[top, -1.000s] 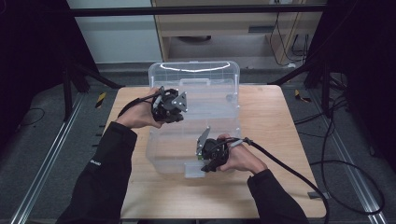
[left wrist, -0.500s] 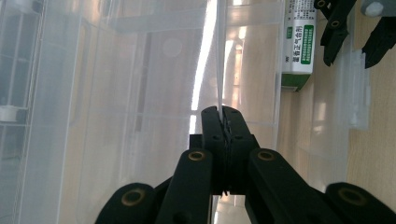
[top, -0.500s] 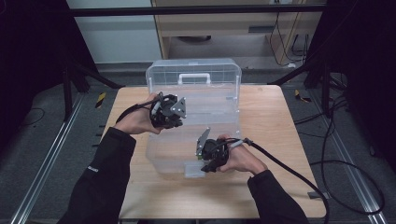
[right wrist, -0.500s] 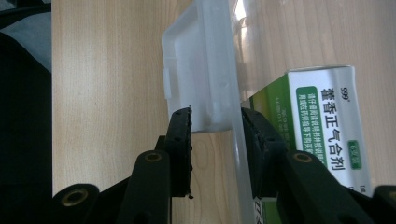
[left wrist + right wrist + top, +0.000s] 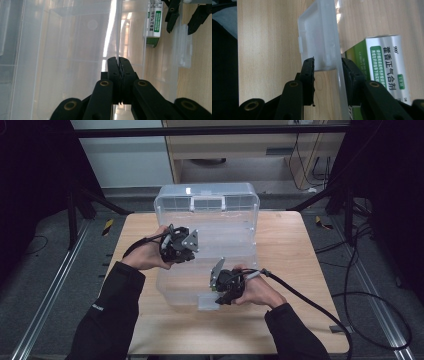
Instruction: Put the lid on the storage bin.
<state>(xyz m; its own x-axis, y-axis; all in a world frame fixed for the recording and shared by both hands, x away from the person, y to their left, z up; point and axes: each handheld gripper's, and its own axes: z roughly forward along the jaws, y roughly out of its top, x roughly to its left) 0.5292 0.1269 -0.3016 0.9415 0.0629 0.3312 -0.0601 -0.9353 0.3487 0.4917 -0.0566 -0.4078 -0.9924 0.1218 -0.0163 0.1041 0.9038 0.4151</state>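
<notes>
Left hand-held gripper (image 5: pixel 119 65) is pinched tight on the thin side wall of the clear storage box (image 5: pixel 207 247); probably there to keep the box from sliding on the surface (image 5: pixel 295 270). Right hand-held gripper (image 5: pixel 327 67) has its jaws spread either side of the box's front latch tab (image 5: pixel 318 35), not clamped yet; looks set to grip the latch. Green-and-white carton (image 5: pixel 387 67) sits inside the box, just beyond the right jaw. Lid (image 5: pixel 207 200) appears swung open, on the far side of both.
</notes>
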